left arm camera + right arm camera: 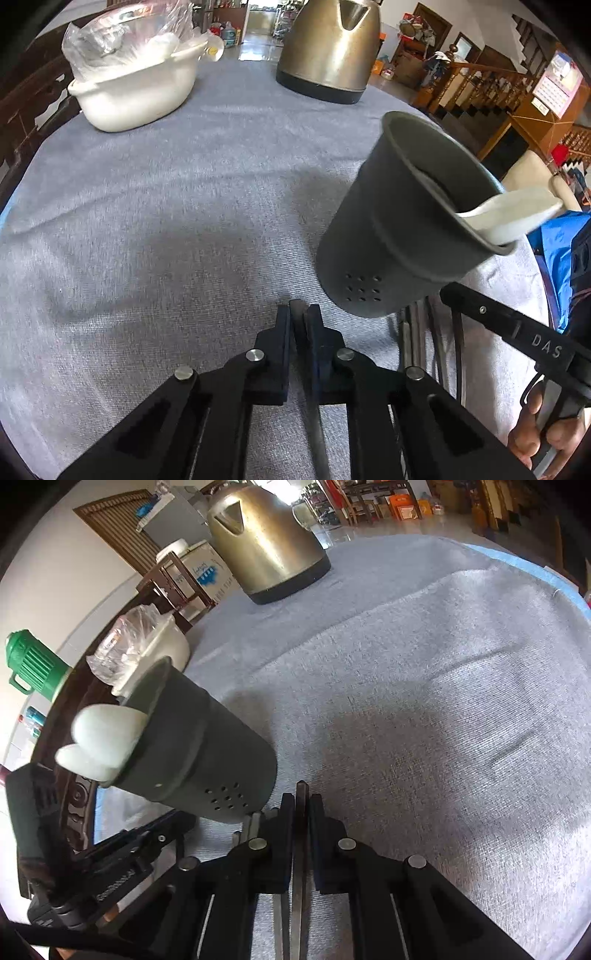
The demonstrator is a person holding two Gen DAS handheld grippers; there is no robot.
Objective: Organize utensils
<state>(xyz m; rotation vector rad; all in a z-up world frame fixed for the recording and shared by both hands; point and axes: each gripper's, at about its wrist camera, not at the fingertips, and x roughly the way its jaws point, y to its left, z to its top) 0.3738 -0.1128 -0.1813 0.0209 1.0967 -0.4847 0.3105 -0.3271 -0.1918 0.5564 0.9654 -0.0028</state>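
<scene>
A dark grey utensil holder with drain holes stands on the grey cloth, with white ceramic spoons sticking out of it. It also shows in the right wrist view, with the white spoons at its rim. My left gripper is shut on a thin metal utensil handle, just left of the holder's base. My right gripper is shut on a flat metal utensil, just right of the holder's base. More metal utensils lie on the cloth by the holder.
A steel kettle stands at the back of the table. A white tub holding a plastic bag sits at the back left. A grey cloth covers the round table. A green flask stands beyond the table's edge.
</scene>
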